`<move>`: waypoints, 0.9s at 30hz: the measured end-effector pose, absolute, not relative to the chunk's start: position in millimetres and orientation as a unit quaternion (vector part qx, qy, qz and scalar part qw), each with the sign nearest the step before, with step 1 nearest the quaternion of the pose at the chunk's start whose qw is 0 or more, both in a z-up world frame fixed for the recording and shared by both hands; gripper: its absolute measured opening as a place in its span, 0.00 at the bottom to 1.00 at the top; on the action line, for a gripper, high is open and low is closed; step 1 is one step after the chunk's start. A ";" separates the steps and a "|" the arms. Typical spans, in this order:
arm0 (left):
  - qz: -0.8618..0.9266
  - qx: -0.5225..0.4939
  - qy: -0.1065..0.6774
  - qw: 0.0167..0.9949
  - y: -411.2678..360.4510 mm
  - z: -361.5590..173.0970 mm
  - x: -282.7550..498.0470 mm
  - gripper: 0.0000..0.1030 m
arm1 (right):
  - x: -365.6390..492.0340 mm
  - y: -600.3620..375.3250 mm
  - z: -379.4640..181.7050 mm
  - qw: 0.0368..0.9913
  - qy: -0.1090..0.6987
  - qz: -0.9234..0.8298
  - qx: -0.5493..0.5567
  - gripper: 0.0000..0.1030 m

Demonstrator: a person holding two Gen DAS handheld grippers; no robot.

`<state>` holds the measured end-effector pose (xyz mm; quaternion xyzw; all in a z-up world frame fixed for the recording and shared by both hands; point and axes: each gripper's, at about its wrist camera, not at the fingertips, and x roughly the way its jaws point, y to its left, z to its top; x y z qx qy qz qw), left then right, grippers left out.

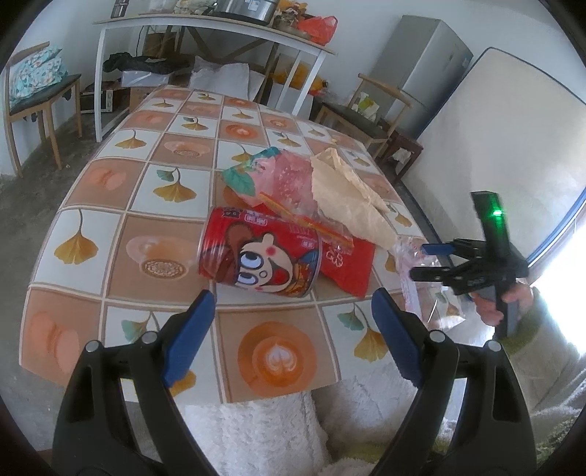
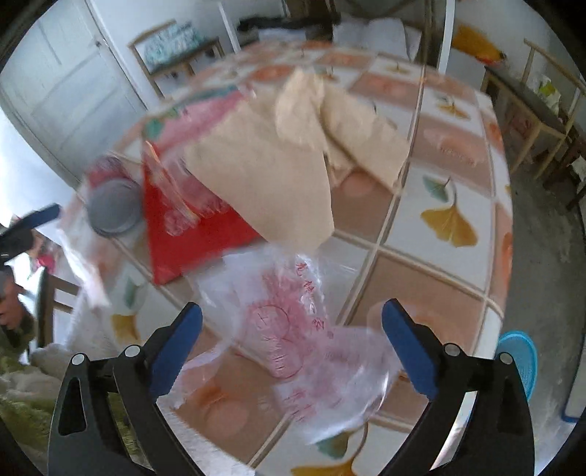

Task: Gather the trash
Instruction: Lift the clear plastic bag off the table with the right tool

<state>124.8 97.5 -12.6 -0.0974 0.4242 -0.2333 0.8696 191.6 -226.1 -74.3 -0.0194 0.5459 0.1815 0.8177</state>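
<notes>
A red cartoon can [image 1: 262, 252] lies on its side on the patterned table [image 1: 110, 256], just beyond my open, empty left gripper [image 1: 293, 331]. Behind it lie a red packet [image 1: 348, 265], a pink wrapper [image 1: 271, 179] and a beige paper bag [image 1: 348, 194]. A clear plastic bag with red print [image 2: 289, 329] lies at the table's near right edge, between the jaws of my open right gripper [image 2: 293, 351]. The right gripper also shows in the left wrist view [image 1: 425, 261]. In the right wrist view the beige bag [image 2: 263, 175], red packet [image 2: 183, 234] and can end [image 2: 113, 208] are blurred.
A white shelf table [image 1: 205, 33] with clutter stands behind. Wooden chairs [image 1: 40, 99] flank the table, a fridge [image 1: 425, 73] and a leaning mattress [image 1: 505, 146] stand at right. A blue stool [image 2: 520, 359] is on the floor. A white fluffy cover [image 1: 256, 432] is below the near edge.
</notes>
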 end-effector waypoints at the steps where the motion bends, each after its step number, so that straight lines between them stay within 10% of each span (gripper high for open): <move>1: -0.233 -0.097 0.427 0.868 98.3 -13.1 124.5 0.81 | 191.4 -225.0 -78.2 0.817 0.548 0.178 -0.017 0.93; 14: -0.177 -0.243 0.466 0.832 129.4 -23.4 163.4 0.81 | 170.0 -234.1 -79.1 0.853 0.518 0.065 0.030 0.53; 23: -0.180 -0.149 0.424 0.875 129.4 -3.3 204.1 0.81 | 171.3 -244.0 -80.2 0.854 0.512 0.067 0.061 0.50; 27: -0.205 -0.168 0.421 0.868 131.2 -1.1 219.3 0.66 | 170.5 -244.9 -80.3 0.855 0.510 0.067 0.065 0.50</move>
